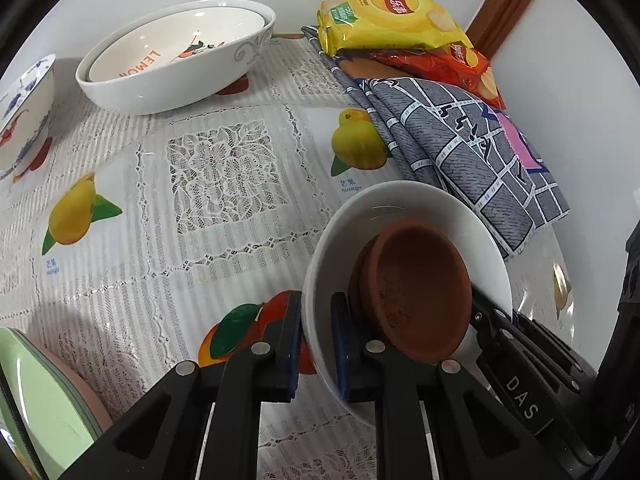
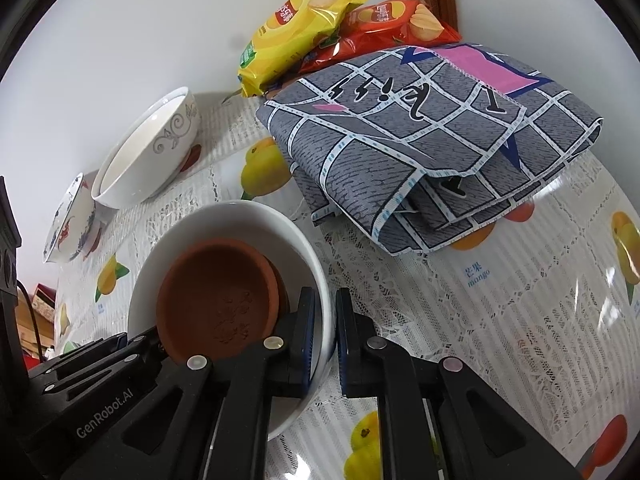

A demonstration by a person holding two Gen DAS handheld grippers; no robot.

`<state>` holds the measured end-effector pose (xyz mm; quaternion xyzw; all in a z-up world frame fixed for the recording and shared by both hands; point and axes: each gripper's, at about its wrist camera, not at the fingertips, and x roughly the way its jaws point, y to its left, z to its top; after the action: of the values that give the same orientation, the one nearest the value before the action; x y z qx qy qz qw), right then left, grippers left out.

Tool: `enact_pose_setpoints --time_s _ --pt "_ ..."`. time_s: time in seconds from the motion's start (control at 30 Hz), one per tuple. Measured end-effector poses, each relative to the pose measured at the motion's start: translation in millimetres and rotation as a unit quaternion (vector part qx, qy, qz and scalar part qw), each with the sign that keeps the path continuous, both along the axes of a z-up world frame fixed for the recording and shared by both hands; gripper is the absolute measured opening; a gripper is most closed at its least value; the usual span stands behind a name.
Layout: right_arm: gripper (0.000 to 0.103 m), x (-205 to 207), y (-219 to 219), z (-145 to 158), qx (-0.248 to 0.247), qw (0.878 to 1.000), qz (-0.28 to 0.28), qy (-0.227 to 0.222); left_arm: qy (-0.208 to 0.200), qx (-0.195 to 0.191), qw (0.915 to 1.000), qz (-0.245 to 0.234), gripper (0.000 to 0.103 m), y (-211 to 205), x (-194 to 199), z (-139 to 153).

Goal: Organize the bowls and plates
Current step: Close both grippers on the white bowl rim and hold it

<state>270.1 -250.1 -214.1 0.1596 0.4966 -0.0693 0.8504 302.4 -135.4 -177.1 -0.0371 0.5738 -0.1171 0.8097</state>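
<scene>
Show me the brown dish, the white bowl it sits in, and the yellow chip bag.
Brown dish (image 2: 218,300), right wrist view, inner floor.
White bowl (image 1: 404,200), left wrist view, far inner wall.
Yellow chip bag (image 1: 394,20), left wrist view, front face.

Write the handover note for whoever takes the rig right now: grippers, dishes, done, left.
Left hand-held gripper: shut on the near-left rim of the white bowl.
Right hand-held gripper: shut on the opposite rim of the same bowl.
Brown clay dishes lie tilted inside the white bowl.
Done: LEMON dish nested in the big scroll-pattern bowl at the back.
Left: place the held bowl; blue-flowered bowl stands alone far left; green plate on a pink one at the near-left edge.
</scene>
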Motion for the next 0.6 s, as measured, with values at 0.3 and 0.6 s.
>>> enact_pose_setpoints --time_s 0.3,0.6 --pt "0.012 1.7 3.5 0.8 -0.007 1.0 0.004 -0.003 -0.011 0.014 0.9998 0.0 0.012 -4.2 -0.8 0.9" --pt "0.01 -2.7 3.1 2.4 -0.005 1.0 -0.008 -0.007 -0.018 0.02 0.9996 0.007 0.012 -2.4 -3.7 2.3"
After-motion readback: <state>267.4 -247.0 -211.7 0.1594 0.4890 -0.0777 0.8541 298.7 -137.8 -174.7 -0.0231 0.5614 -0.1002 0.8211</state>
